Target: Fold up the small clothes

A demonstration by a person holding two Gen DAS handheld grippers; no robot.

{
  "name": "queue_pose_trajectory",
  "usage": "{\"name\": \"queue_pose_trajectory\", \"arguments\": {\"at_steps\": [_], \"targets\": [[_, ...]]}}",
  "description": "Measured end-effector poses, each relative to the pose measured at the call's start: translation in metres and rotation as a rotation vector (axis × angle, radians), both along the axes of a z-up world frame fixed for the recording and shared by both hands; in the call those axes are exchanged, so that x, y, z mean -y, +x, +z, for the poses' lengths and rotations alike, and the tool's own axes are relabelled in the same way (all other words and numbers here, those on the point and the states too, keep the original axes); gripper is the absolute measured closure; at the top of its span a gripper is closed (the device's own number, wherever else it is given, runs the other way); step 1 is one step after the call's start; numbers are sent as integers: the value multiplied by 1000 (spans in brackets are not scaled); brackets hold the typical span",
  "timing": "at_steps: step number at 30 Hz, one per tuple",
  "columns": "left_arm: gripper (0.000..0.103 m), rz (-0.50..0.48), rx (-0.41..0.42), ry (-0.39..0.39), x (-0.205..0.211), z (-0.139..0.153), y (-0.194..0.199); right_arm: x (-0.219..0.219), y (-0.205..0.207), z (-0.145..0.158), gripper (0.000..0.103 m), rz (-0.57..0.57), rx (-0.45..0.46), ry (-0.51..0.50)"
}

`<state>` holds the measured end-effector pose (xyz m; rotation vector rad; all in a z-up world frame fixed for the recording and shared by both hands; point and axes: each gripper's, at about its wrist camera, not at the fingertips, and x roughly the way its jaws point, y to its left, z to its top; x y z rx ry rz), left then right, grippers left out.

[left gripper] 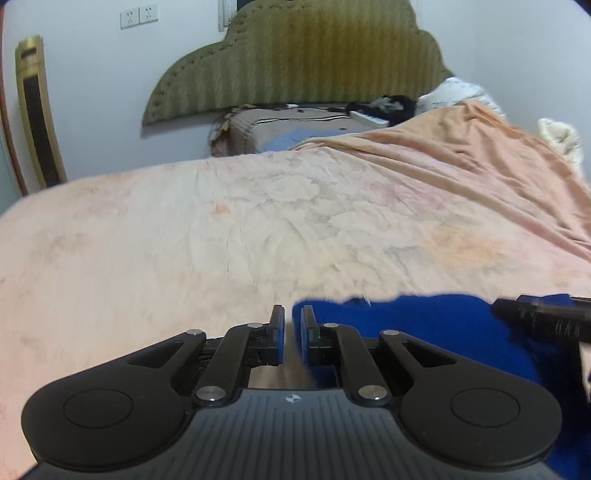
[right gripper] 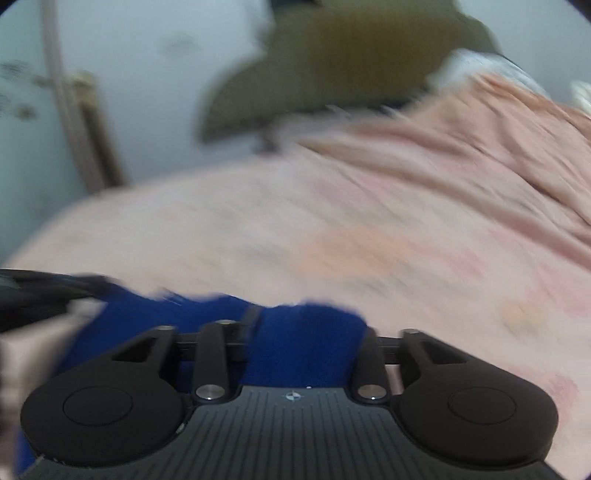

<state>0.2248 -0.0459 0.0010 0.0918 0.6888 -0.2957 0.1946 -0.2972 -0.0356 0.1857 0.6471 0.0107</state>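
I see the limp, light blue garment [left gripper: 424, 332] low right on the bedsheet [left gripper: 221, 240], its edge just beside my nearly-clenched left gripper [left gripper: 293, 332], bunched between my right gripper [right gripper: 306, 343]'s parted jaws; I'd pinch corners.

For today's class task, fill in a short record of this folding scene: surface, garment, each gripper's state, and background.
surface: bed with pink sheet
garment: blue cloth, lying at the near edge of the sheet
left gripper: shut, jaws nearly together; a grip on the cloth edge cannot be confirmed
right gripper: jaws apart, blue cloth between them; picture blurred
background: green headboard, white wall with sockets
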Motion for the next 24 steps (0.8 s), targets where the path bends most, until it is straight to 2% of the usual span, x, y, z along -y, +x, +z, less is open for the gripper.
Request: {"name": "queue_pose_trajectory", "arguments": {"at_steps": [1, 2, 4, 5, 7, 10, 13, 15, 16, 17, 18, 19, 20, 21, 24], "targets": [[86, -8, -29, -2, -6, -1, -7, 7, -7, -1, 53, -46, -3, 17], [72, -15, -73, -14, -12, -4, -16, 16, -19, 0, 50, -78, 13, 70], [53, -34, -157, -53, -21, -15, -34, 34, -44, 1, 42, -124, 19, 183], [51, -27, -163, -68, -27, -18, -48, 40, -57, 1, 39, -142, 10, 223], [51, -31, -167, -80, -36, -22, -72, 44, -84, 2, 38, -136, -17, 275], [50, -29, -186, -162, -54, -17, -105, 39, -128, -1, 38, -22, -67, 347], [40, -92, -263, -263, -64, -19, -128, 20, -170, -5, 38, 101, -106, 387], [40, -125, -291, -287, -62, -26, -140, 8, -192, -6, 38, 158, -110, 391], [42, -140, -295, -272, -57, -31, -144, 2, -201, -7, 40, 172, -104, 387], [52, -139, -264, -241, -52, -32, -149, -3, -206, -8, 48, 177, -92, 380], [67, -155, -247, -212, -46, -32, -153, -5, -208, -8, 54, 165, -79, 370], [88, -184, -259, -219, -42, -32, -155, -6, -209, -9, 66, 137, -81, 369], [91, -178, -251, -232, -41, -30, -157, -3, -207, -8, 85, 110, -86, 376], [92, -172, -227, -220, -42, -26, -161, 0, -207, -9, 88, 84, -89, 393], [94, -154, -187, -218, -51, -13, -168, -4, -220, -4, 88, 68, -56, 416]]}}
